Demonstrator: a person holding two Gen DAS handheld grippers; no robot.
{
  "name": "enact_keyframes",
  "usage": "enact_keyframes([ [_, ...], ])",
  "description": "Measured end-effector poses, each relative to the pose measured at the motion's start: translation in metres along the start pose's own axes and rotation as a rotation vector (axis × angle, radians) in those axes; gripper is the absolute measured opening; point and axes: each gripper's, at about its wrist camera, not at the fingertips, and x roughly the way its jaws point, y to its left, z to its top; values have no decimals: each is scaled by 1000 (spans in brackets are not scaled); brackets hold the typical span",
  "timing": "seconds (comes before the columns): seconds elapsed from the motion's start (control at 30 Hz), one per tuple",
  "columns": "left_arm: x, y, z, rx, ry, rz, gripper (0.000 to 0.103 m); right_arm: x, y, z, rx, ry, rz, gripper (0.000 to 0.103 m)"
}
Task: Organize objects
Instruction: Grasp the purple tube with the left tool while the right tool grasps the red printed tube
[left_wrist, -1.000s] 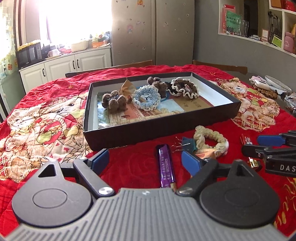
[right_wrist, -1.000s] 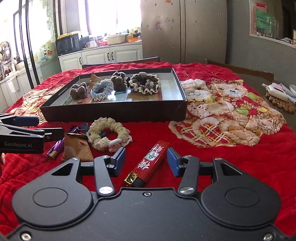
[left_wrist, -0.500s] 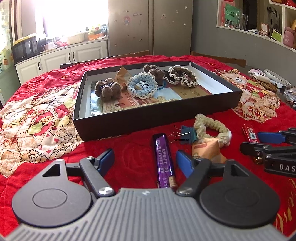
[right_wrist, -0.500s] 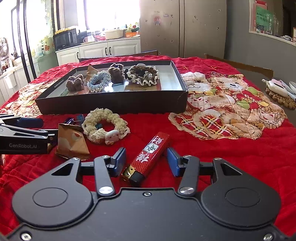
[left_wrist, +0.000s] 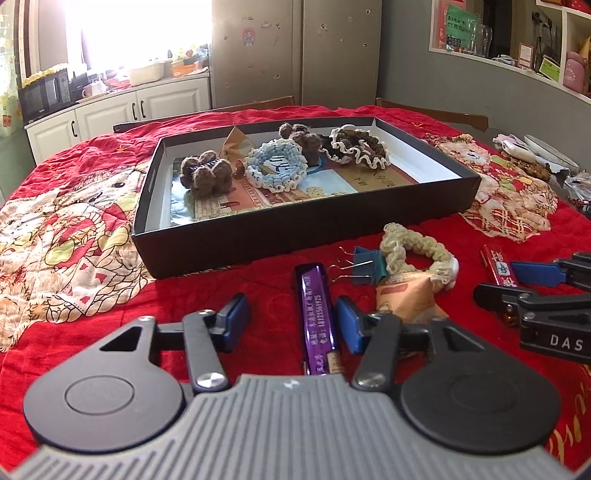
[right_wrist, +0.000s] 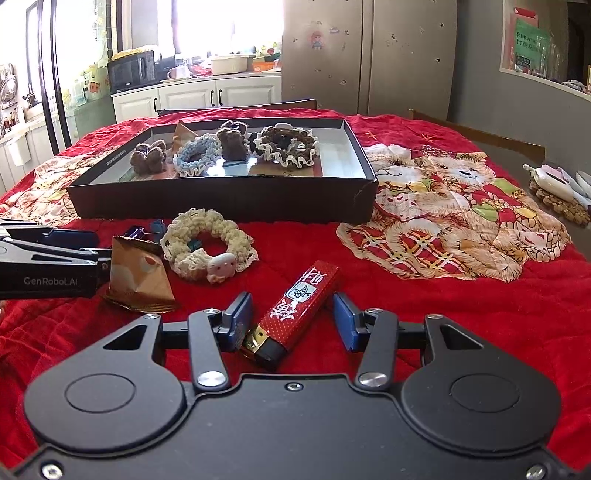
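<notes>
Where it lies open, the box (left_wrist: 436, 197) holds scrunchies (left_wrist: 276, 167).

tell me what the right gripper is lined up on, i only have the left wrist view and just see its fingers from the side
Observer: A red lighter lies slanted between the fingers of the right gripper.
Operator: is it gripped yet
Observer: No. The jaws are open, and a gap shows between the lighter and the right pad.
Operator: which end faces the gripper
Observer: The black and gold end, close beside the left pad.
</notes>
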Motion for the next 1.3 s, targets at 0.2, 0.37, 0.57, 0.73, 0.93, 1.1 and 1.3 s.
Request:
enact_keyframes([
  [0.2,-1,-2,0,1,-4,-5,42,0,-2,0,3,-2,2,40],
  [0.37,0,-1,0,-8,-7,-4,34,0,-7,1,14,-3,4,30],
  [0.57,-2,-1,0,-15,-7,-16,24,0,-9,1,19,-8,4,23],
  [0.73,-2,2,0,-31,-6,-25,23,-1,-11,0,21,-10,8,23],
  [0.93,-5,5,0,-51,-7,-38,23,-3,-12,0,31,-17,16,23],
  [1.1,-8,6,0,-58,-9,-45,23,-6,-13,1,39,-28,24,23],
  [1.3,-14,7,1,-63,-19,-52,23,-13,-13,3,42,-43,38,23],
])
